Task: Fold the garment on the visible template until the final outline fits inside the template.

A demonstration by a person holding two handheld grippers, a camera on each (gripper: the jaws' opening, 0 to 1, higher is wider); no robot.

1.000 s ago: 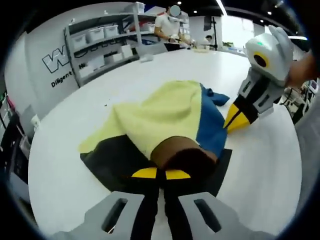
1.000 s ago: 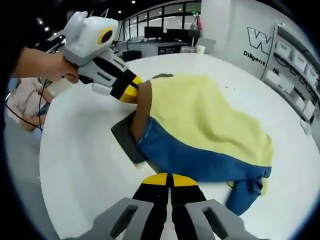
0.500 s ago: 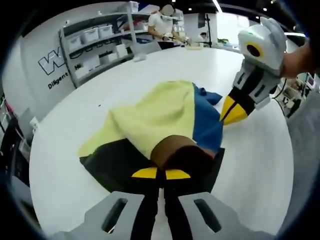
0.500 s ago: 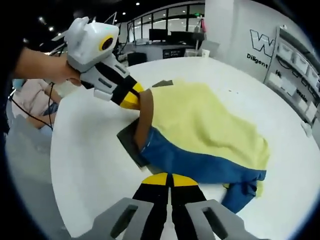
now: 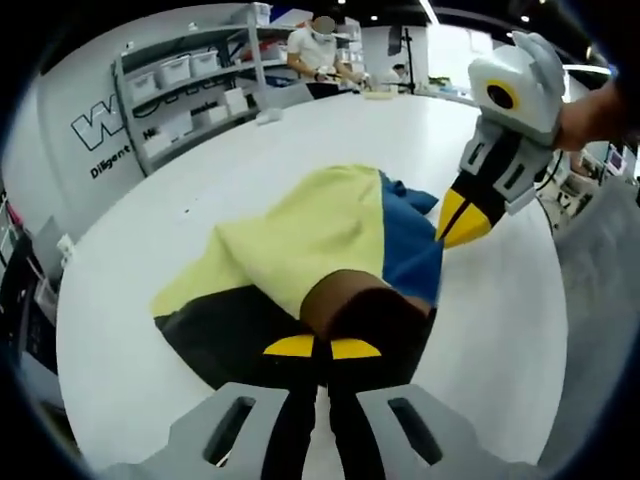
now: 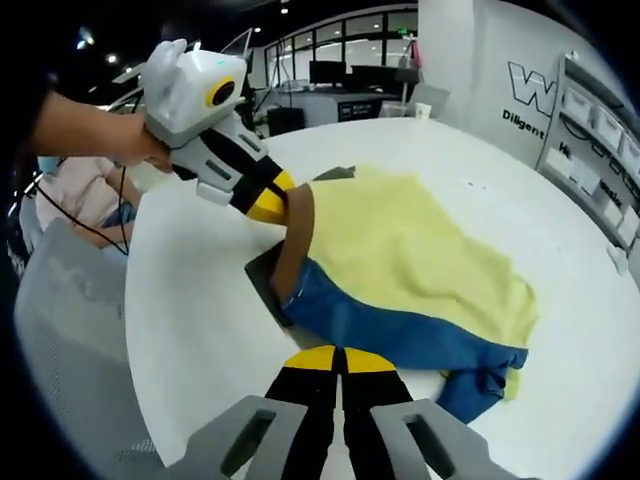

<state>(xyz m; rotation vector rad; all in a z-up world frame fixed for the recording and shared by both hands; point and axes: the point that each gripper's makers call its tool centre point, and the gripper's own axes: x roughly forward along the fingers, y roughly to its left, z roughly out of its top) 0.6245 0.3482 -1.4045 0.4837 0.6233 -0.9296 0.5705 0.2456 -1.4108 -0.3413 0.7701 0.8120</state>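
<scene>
Left gripper view: left tongs [image 5: 321, 347] pinch the garment's [image 5: 320, 225] brown collar over the dark template [image 5: 215, 335] on the white tabletop [image 5: 330, 130]. Right gripper view: right tongs [image 6: 340, 359], pressed together, seemingly grip the garment's blue edge; left tongs hold the collar.

Garment [image 5: 320, 225]: soft matt cloth in yellow, blue and brown panels, with a slightly napped, towel-like surface. Template [image 5: 215, 330]: flat matt black sheet. Worktop [image 6: 200, 330]: smooth white surface with a faint sheen. Gripper housing [image 6: 190, 85]: smooth, lightly glossy white plastic; fingers [image 6: 262, 195] yellow and black.
</scene>
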